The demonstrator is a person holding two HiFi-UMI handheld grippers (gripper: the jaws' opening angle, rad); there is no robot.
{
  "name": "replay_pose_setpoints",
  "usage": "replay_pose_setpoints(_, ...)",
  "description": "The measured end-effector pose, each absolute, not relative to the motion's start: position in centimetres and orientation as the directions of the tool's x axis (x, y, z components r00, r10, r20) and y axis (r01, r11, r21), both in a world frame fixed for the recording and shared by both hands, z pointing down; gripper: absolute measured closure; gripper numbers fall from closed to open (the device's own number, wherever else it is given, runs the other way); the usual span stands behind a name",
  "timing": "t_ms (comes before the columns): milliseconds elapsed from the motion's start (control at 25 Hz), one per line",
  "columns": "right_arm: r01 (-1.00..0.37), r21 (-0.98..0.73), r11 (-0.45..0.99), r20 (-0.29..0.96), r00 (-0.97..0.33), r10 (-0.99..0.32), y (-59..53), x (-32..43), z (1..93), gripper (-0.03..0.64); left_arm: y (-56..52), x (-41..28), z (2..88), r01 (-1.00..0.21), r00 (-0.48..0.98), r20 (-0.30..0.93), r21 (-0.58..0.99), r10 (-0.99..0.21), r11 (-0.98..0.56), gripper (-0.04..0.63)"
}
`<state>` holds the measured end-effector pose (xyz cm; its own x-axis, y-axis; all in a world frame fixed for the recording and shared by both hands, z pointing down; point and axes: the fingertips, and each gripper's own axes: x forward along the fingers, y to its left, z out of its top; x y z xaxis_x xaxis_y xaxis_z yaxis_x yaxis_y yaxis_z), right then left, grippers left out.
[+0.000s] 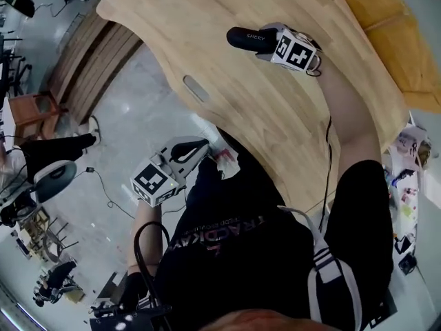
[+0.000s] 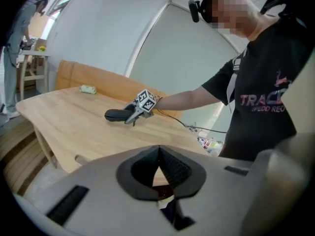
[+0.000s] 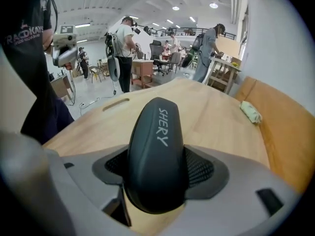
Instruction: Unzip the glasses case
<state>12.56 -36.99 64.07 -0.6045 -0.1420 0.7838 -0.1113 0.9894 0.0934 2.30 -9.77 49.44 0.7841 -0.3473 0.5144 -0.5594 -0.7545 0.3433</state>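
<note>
- glasses case (image 1: 247, 38): black shell with pale lettering, held low over the wooden surface (image 1: 227, 109). most of its length sticks out past the jaw tips.
- right gripper (image 1: 267, 45): jaws spread wide, pads pressed on the case's two long sides, so it is gripped.
- left gripper (image 1: 189, 150): jaws closed on nothing, off the surface edge by the person's torso, well apart from the case.
- zip pull: not made out in any view.
- judgement: the case is being steadied and unzipping has not begun.
- to do it well: pin the case on the surface and turn the zip seam toward the left gripper. open the left jaws before approach, pinch only the pull tab, and draw along the seam so the case cannot twist free.
</note>
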Motion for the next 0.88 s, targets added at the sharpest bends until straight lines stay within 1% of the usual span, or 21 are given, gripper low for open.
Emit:
replay_pose_setpoints(240,-0.062,0.102,0.993,0.806,-0.58,-0.119,-41.7,11.0,66.8,0.282,-8.4,2.9,49.8,-0.639,0.732,0.555,0.359,-0.395,-0.68,0.583)
replay_pose_setpoints(400,-0.042,0.096,0.994,0.835,-0.541,-0.103,-42.2,10.0,68.3,0.281,-8.6,1.7,50.0,-0.657,0.724,0.551,0.369,-0.414,-0.658,0.583)
replay_pose_setpoints(680,-0.035,0.093,0.995,0.838,-0.537,-0.098,-41.8,10.1,68.9,0.279,-8.7,1.3,50.3,-0.661,0.725,0.544,0.376,-0.423,-0.65,0.583)
replay_pose_setpoints(880,-0.057,0.141,0.988,0.818,-0.555,-0.149,-41.5,9.3,67.0,0.227,-8.3,0.0,49.9,-0.634,0.747,0.528,0.384,-0.404,-0.671,0.583)
